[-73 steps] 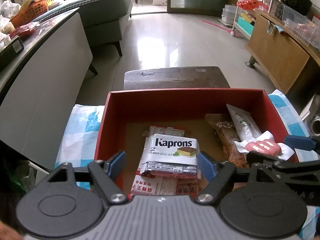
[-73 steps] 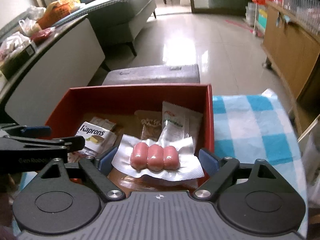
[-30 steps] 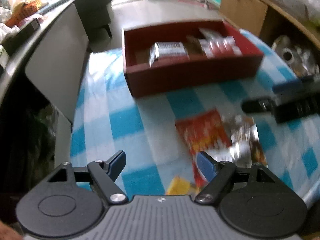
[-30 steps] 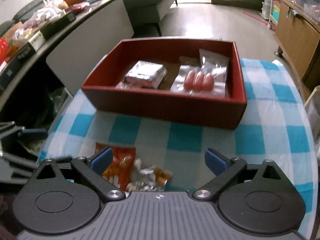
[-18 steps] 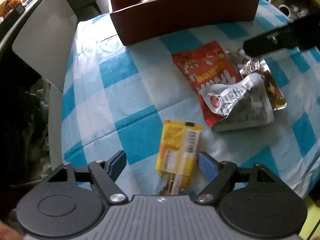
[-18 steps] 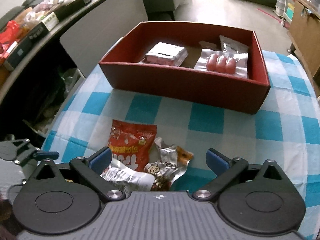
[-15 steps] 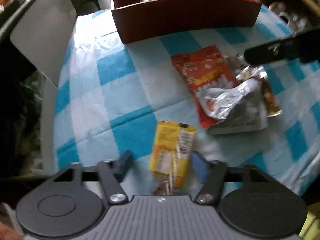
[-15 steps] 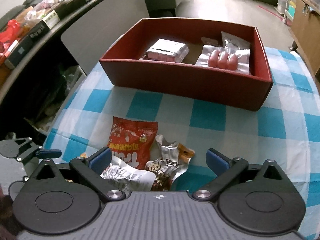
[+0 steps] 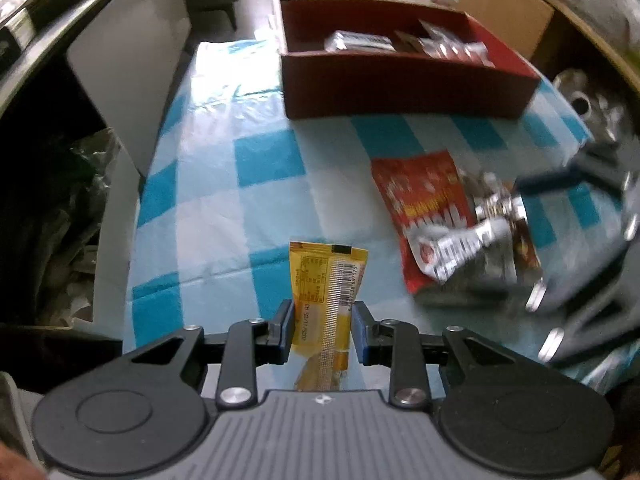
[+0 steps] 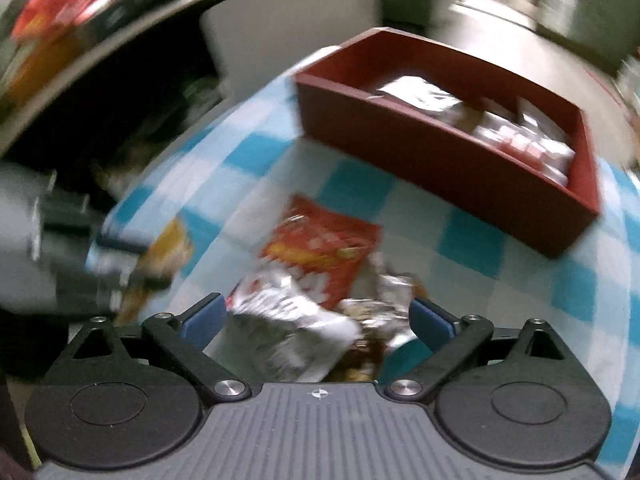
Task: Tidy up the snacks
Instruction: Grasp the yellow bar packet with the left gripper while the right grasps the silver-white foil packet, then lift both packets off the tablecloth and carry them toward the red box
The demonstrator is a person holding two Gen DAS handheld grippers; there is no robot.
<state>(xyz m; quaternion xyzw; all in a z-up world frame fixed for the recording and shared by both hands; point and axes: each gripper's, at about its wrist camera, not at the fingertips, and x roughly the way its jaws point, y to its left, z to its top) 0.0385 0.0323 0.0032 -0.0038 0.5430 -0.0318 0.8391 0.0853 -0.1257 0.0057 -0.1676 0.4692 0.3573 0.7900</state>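
Left claw [image 9: 322,330]: its blue pads sit against both long edges of the yellow snack packet [image 9: 327,284], pinched onto its near half; the far end sticks out forward over the checked cloth.
Right claw [image 10: 316,316]: jaws wide apart, hovering low over the loose pile, gripping nothing.
Yellow snack packet: at the near edge of the bench [image 9: 224,208], well apart from the red box [image 9: 400,88]; whether it is lifted or lying on the cloth I cannot tell.
How it should handle: looks a light, thin, flexible sachet with a seam down the middle; I'd guess it bends easily and the film is slick, so a hold across its width near the middle seems safer than at a floppy end.
The pile: a red snack bag [image 10: 320,248] lies flat on the cloth, with a crinkled silver wrapper [image 10: 280,320] across its near end and a darker foil packet [image 10: 380,312] beside it. All look light and crushable; the silver one's raised folds offer something to pinch.
Red box: at the far side of the bench, holding a silver-white pack [image 9: 358,42] and a sausage pack [image 10: 524,146].
Left wrist view only: the barcode, printed panel and seam on the yellow packet, and the pads' contact with it.
Right wrist view only: the box interior from higher up and the gap between the right jaws; it is badly blurred, and the yellow packet is only a smear at the left there.
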